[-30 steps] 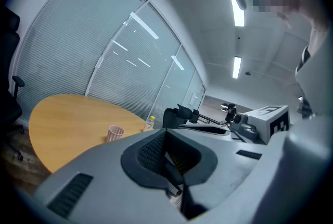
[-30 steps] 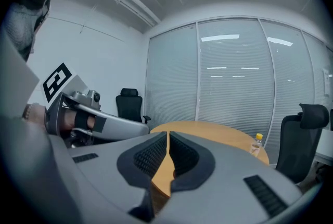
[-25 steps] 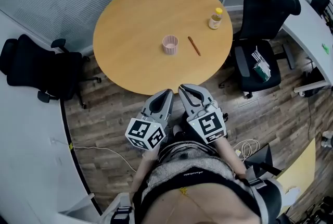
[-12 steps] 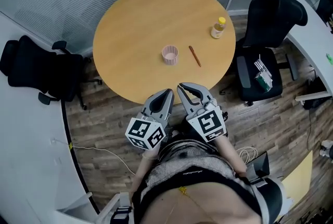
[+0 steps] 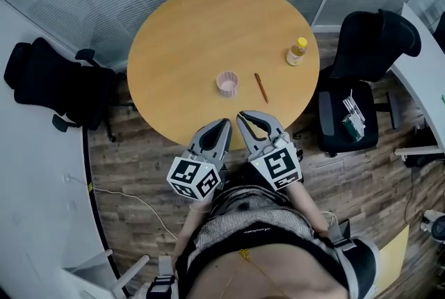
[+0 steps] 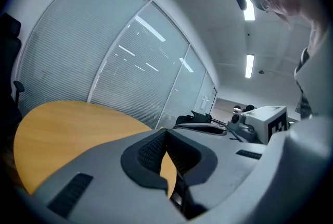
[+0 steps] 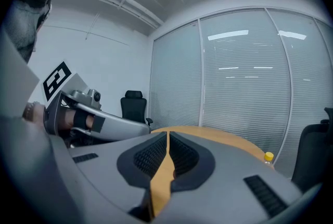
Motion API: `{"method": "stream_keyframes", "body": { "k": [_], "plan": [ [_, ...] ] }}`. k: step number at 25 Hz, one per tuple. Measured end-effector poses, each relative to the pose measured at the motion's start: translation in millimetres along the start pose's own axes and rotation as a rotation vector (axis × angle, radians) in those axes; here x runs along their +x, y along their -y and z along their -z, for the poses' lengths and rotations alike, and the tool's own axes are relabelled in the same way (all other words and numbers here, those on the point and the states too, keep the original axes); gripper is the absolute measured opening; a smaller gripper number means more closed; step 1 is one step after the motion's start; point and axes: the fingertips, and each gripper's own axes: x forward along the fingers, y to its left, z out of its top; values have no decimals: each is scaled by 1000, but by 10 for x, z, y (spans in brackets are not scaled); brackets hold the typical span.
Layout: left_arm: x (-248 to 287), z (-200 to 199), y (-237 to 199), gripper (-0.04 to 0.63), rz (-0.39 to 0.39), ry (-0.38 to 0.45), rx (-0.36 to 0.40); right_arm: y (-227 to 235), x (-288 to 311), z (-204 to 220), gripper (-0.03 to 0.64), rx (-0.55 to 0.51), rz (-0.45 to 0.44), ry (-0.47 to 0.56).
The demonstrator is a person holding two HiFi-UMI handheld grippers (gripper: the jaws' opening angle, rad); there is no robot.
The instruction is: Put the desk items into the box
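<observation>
On the round wooden table (image 5: 181, 47) stand a pink cup (image 5: 227, 83) near the middle and a small bottle with a yellow cap (image 5: 297, 52) at the right rim. A brown pencil (image 5: 261, 87) lies just right of the cup. Both grippers are held side by side close to the person's body, at the table's near edge. My left gripper (image 5: 223, 123) (image 6: 165, 132) is shut with nothing between its pads. Beside it, my right gripper (image 5: 243, 115) (image 7: 167, 136) is likewise shut and empty. The bottle (image 7: 268, 158) also shows in the right gripper view.
Black office chairs stand left (image 5: 55, 85) and right (image 5: 365, 54) of the table; the right one has small items (image 5: 350, 117) on its seat. A white desk (image 5: 425, 68) runs along the right edge. A cable (image 5: 132, 197) lies on the wood floor. Blinds back the table.
The head view has shifted, so the table and its items sit lower in the picture and nearer the grippers. The grippers keep the same pose, both shut.
</observation>
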Motion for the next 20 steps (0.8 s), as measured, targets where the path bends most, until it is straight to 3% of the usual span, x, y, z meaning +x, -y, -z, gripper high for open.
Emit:
{"method": "stream_keyframes", "body": {
  "k": [20],
  "plan": [
    [399, 22, -14, 18, -75, 10, 5, 332, 139, 109, 29, 1, -100, -5]
  ]
}}
